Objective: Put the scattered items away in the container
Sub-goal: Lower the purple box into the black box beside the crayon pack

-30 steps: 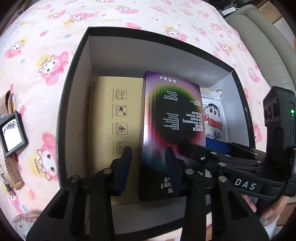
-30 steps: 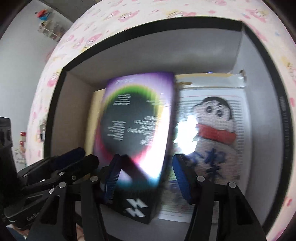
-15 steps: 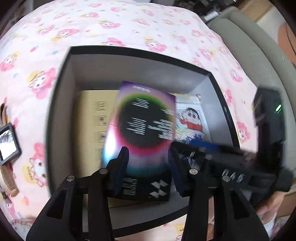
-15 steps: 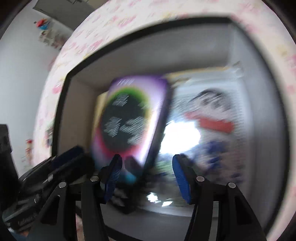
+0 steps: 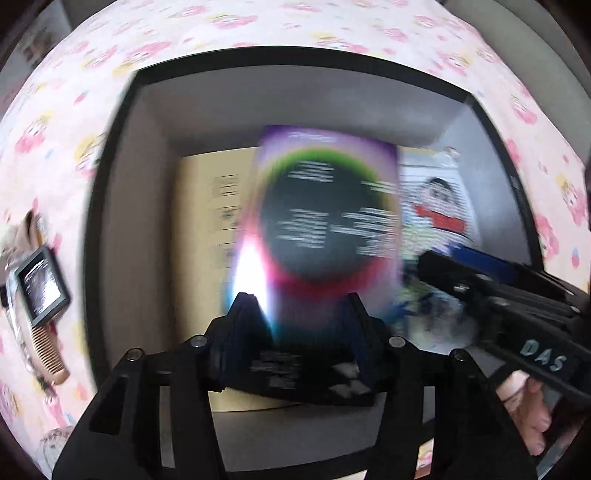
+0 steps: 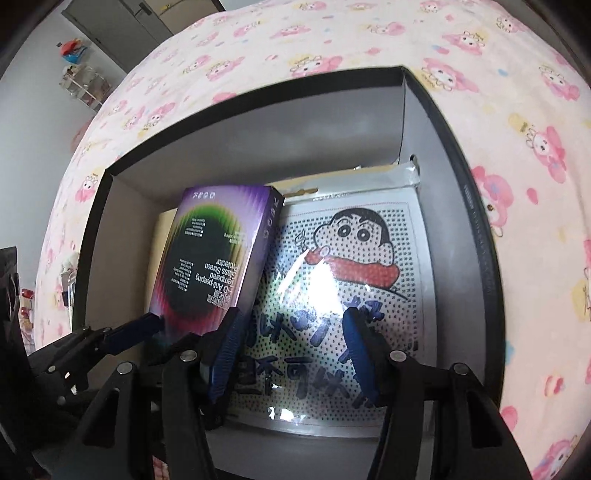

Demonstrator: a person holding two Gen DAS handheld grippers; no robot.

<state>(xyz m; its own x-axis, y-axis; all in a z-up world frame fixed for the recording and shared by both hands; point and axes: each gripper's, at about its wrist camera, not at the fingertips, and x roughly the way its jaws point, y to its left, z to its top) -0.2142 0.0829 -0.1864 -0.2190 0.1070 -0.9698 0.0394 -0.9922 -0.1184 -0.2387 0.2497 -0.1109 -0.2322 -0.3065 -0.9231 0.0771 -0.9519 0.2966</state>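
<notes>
Purple box [image 6: 218, 254] with rainbow ring, tilted in black bin [image 6: 476, 206] – left gripper [image 5: 301, 332] opening around it, contact blurred. Right gripper [image 6: 291, 347] closing, empty – tan packet [image 5: 207, 206] half hidden.

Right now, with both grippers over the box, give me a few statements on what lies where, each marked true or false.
1. The purple screen protector box is inside the black container. True.
2. The cartoon bead-art packet lies on the bedsheet outside the container. False: it lies flat inside the container, beside the purple box.
3. A comb remains outside the container, on the pink patterned sheet. True.
4. The right gripper clamps the purple box. False: nothing sits between its closing jaws; they hang over the packet.
5. The purple box sits between the fingers of the left gripper, whose jaws are opening. True.
</notes>
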